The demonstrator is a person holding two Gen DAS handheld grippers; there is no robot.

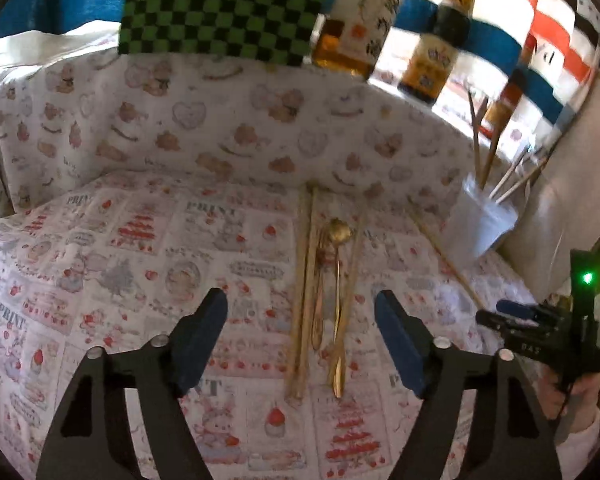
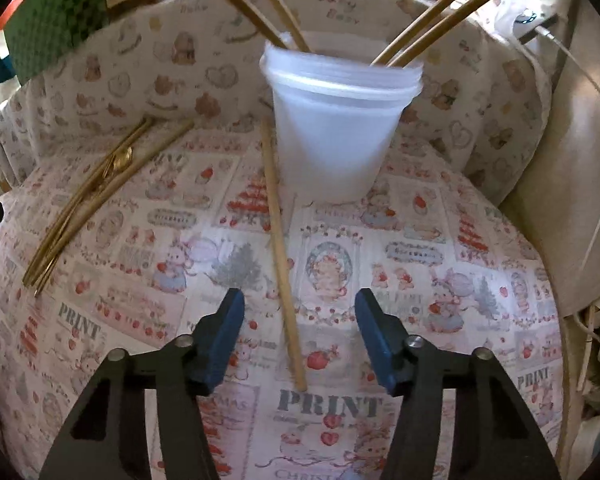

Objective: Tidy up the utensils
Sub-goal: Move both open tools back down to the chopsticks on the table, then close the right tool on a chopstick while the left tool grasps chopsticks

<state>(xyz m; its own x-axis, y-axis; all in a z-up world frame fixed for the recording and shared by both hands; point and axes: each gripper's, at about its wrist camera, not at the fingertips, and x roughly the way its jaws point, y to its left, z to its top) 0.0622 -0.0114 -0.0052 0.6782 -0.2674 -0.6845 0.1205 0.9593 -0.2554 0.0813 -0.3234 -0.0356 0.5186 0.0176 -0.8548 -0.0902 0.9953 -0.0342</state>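
The single chopstick lies flat on the printed cloth, and its near end sits between the two blue pads of the right gripper. The pads stand apart on both sides of it and neither one touches the wood, so this gripper holds nothing. The far end of the stick reaches the foot of the white plastic cup, just ahead of the fingers, where four chopsticks already lean out.

In my judgement the main risk is the grip. The stick is thin and lies on soft cloth, so the pads may pinch a fold of cloth together with it, or roll it away sideways. A grip so near the end would also let the long free part swing down and strike the cup, which looks light and could tip over.

Ahead of the left gripper, between its open pads and a little beyond the tips, lies a bundle of chopsticks with a golden spoon and perhaps another golden utensil; I cannot tell which. This gripper also holds nothing. The pieces touch each other, so closing there may take several or push them apart. The right gripper is near on the right side, and the two could collide.
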